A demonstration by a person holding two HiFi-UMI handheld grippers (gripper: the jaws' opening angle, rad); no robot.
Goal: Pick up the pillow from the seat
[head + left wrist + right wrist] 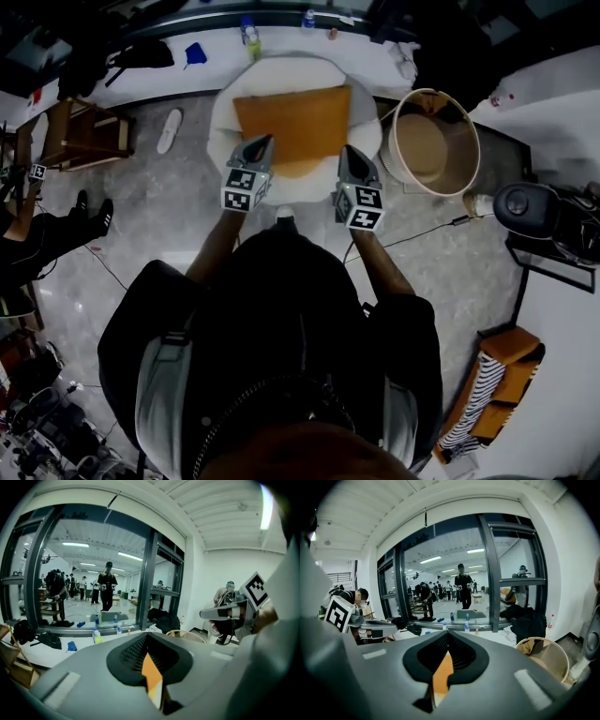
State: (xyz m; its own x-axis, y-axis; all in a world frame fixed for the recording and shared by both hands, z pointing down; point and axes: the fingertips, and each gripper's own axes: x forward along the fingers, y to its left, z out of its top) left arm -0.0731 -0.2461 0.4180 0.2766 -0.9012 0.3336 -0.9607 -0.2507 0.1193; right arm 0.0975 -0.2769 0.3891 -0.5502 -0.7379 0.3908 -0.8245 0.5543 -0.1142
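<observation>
Two grips set: left gripper (261, 143), right gripper (346, 152) jaws clamp orange pillow (292, 122) near edge | step: lift-off | next: raise both evenly off white seat (225, 108), upper centre.

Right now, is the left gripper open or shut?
Shut on the orange pillow: in its own view the left gripper has both jaws pinched onto a strip of the orange fabric.

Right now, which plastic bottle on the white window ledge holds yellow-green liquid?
The left plastic bottle, the one closer to the white round seat. The clear blue-capped bottle further right sits back by the window frame.
</observation>
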